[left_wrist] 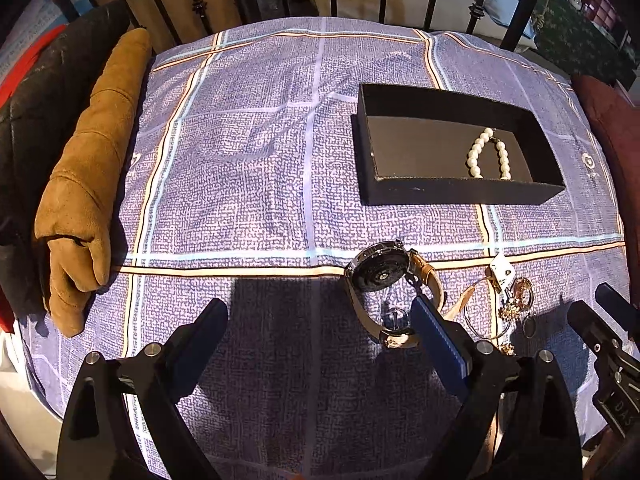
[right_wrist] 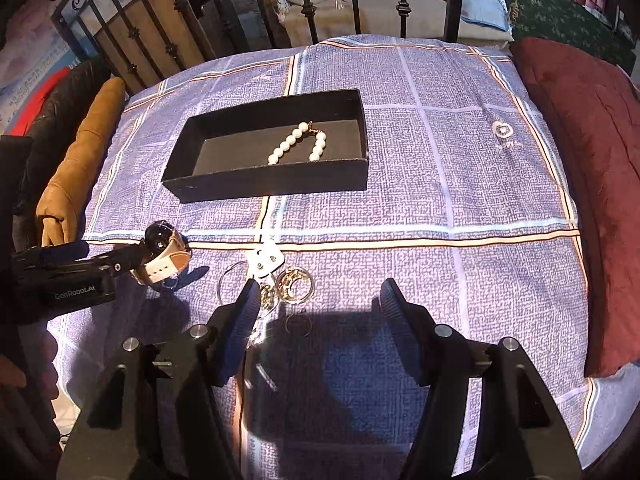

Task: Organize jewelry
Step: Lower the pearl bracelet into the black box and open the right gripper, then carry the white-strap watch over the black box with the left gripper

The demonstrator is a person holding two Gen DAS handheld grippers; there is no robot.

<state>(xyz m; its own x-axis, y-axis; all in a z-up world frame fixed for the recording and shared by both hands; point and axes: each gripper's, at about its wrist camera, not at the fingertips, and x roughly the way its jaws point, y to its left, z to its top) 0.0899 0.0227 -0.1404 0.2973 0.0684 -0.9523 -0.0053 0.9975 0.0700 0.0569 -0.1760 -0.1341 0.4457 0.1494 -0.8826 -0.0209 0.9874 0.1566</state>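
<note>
A black open box lies on the blue checked cloth, with a white pearl bracelet inside at its right end. In front of it lies a dark-faced watch on a tan strap. My left gripper is open, and its right finger overlaps the strap's edge. To the right sits a heap of gold rings and earrings. In the right wrist view the box, the bracelet and the watch show again. My right gripper is open, its left finger over the edge of the gold heap.
A tan padded roll and a black jacket line the cloth's left edge. A dark red cushion lines the right. Black metal bed rails stand behind. The left gripper and right gripper are close together.
</note>
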